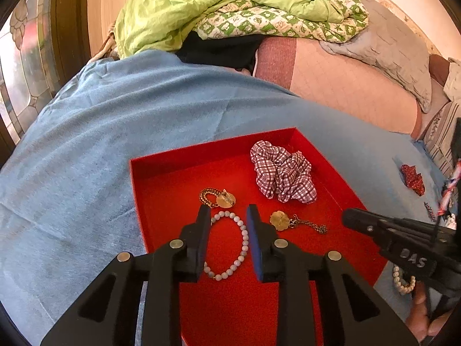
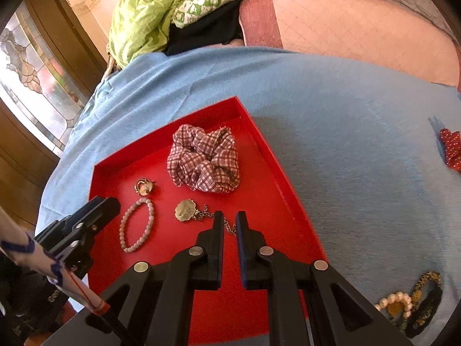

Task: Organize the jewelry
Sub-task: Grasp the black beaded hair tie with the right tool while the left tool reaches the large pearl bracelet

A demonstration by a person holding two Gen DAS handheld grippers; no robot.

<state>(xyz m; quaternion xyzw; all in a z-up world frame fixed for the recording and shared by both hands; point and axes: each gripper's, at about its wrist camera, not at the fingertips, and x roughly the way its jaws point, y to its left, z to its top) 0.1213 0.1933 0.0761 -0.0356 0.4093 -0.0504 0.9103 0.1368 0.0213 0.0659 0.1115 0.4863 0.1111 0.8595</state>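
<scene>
Both tools are over the shallow red cardboard tray (image 1: 138,178) now, which sits on the light blue cloth (image 1: 86,132) spread across the bed. The left gripper (image 1: 227,216) hangs low with its jaws moderately apart and nothing between them; under it, lying flat on the tray floor, is the pale grey-blue beaded bracelet (image 1: 230,245). From the right wrist view that bracelet (image 2: 138,225) sits just beside the left tool's tip.

The right gripper (image 2: 229,222) has its jaws narrow but not closed, with a slim gap showing. Its fingertips stand right above the chain of the gold round-pendant chain piece (image 2: 187,210); whether they touch the chain, I cannot tell. Nothing looks gripped.

Also in the tray: a gold coiled chain with a disc charm (image 1: 217,197) toward the back left, and a red-and-white checked fabric scrunchie (image 1: 283,173) near the far corner, well apart from both tools.

Outside the tray on the blue cloth: a red white-dotted fabric bow (image 1: 413,178) off to the right, and a cream pearl bracelet (image 2: 397,302) touching a black-and-gold leopard-print band (image 2: 426,297) near the right tool.

Raised lettering on the right gripper's black body reads "DAS" (image 1: 413,258). A rumpled green quilt (image 1: 201,5) is heaped at the back.
</scene>
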